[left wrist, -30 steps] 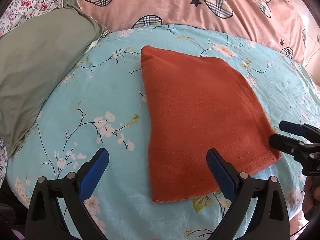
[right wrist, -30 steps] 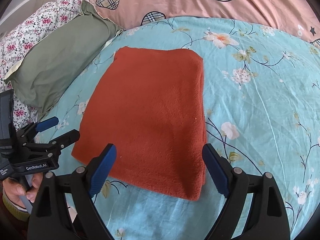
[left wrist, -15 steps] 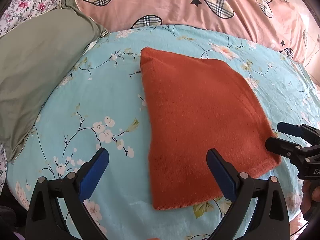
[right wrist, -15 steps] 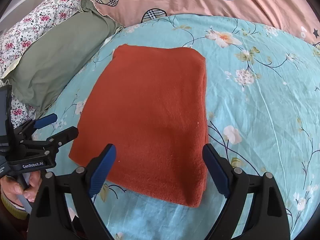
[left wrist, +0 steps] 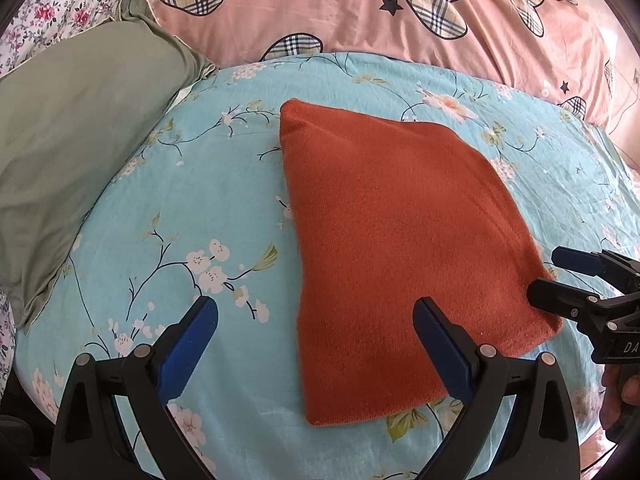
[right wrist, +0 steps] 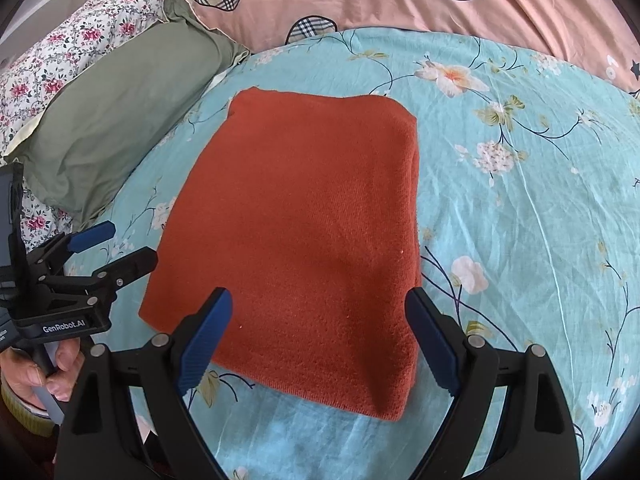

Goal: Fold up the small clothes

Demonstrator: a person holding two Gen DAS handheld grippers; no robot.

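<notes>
Folded rust-orange knitted cloth (left wrist: 400, 240), matt and fuzzy, fine ribbed weave visible across the top. Beneath it, smooth turquoise cotton bedsheet with printed blossoms (right wrist: 520, 208), faintly creased. Alongside, sage-green fabric pillow (left wrist: 72, 140), soft and dull-surfaced, and pink cotton duvet with plaid hearts (left wrist: 360, 12), lightly wrinkled. In front, black matt plastic left gripper (left wrist: 316, 344) and right gripper (right wrist: 320, 332), with ridged blue rubbery pads (right wrist: 204, 340) and small shiny metal rivets.
</notes>
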